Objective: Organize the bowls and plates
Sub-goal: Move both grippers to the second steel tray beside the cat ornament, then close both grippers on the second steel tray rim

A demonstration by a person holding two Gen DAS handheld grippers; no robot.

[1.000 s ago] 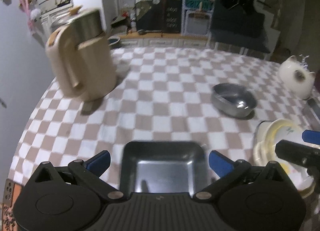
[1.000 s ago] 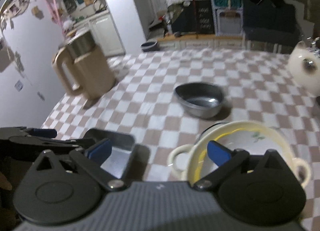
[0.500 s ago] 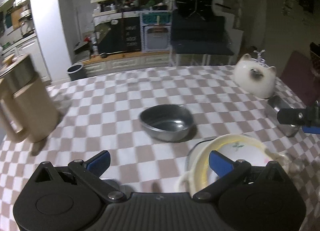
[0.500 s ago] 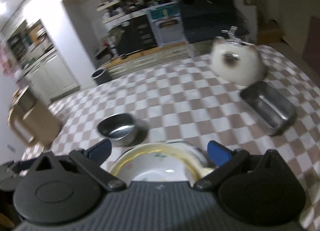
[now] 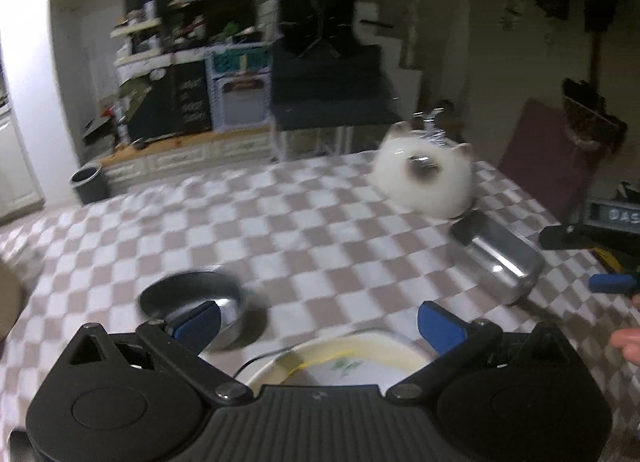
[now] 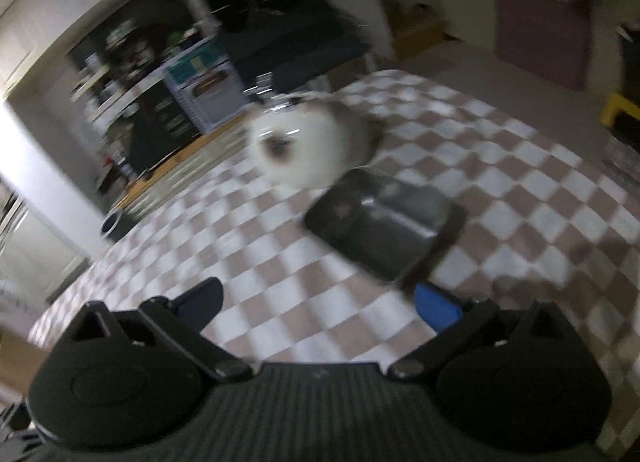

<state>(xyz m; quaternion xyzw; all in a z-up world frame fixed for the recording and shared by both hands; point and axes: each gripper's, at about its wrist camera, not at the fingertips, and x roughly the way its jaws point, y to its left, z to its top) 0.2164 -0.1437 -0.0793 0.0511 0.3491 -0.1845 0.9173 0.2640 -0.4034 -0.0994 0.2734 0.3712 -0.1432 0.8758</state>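
Observation:
In the left wrist view my left gripper (image 5: pixel 318 320) is open and empty, low over a cream two-handled bowl (image 5: pixel 360 358) with a yellow rim. A round steel bowl (image 5: pixel 192 296) sits just beyond its left finger. A rectangular steel tray (image 5: pixel 496 258) lies at the right, with my right gripper (image 5: pixel 596 258) seen beside it. In the right wrist view my right gripper (image 6: pixel 318 304) is open and empty, just short of the same steel tray (image 6: pixel 384 222). The view is blurred.
A white cat-shaped kettle (image 5: pixel 424 178) stands behind the tray, also in the right wrist view (image 6: pixel 308 142). The checkered tablecloth (image 5: pixel 312 230) covers the table. A maroon chair (image 5: pixel 552 158) stands past the right edge. A hand shows at the far right (image 5: pixel 628 342).
Both grippers have swung right. The dark square pan and beige jug have left the views. The right gripper has moved off the cream bowl to the steel tray; the left now hovers over the cream bowl.

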